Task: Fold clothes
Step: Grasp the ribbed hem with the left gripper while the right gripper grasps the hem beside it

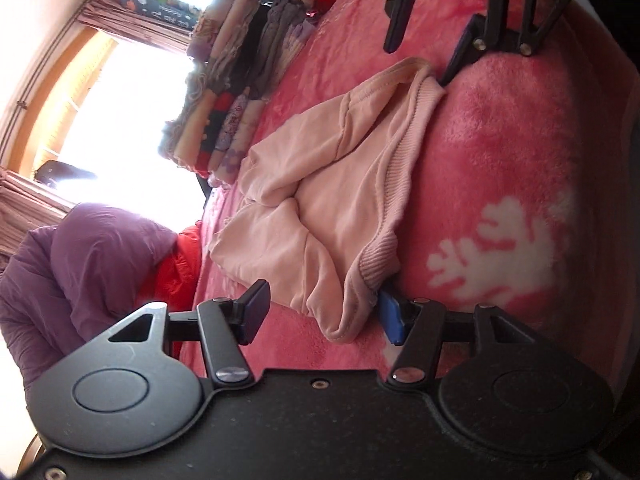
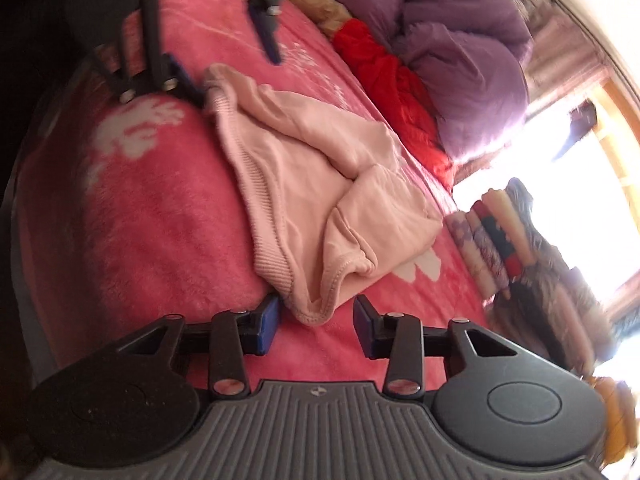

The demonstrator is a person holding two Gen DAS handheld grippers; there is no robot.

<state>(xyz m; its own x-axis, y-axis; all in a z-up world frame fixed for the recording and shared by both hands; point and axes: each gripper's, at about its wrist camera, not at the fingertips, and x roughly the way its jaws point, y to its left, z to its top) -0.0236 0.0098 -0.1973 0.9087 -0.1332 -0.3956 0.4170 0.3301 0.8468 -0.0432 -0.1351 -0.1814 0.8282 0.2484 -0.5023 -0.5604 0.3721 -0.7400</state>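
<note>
A pale pink garment (image 1: 320, 184) (image 2: 320, 184) with a ribbed hem lies crumpled on a pink fleece blanket (image 1: 500, 152) (image 2: 160, 216). My left gripper (image 1: 324, 316) is open at one hem corner. The cloth hangs between its blue pads, close against one pad and clear of the other. My right gripper (image 2: 316, 326) is open at the opposite corner, with the garment's rolled edge between its pads and a gap showing beside it. Each gripper also shows at the far end of the garment in the other view: the right gripper (image 1: 428, 40) and the left gripper (image 2: 232, 60).
A row of folded clothes (image 1: 240, 92) (image 2: 492, 248) is stacked on the blanket beyond the garment. A purple duvet (image 1: 80, 272) (image 2: 460, 60) and a red cloth (image 1: 180, 272) (image 2: 392, 88) are heaped at the bed's end. A bright window (image 1: 120, 120) with curtains lies behind.
</note>
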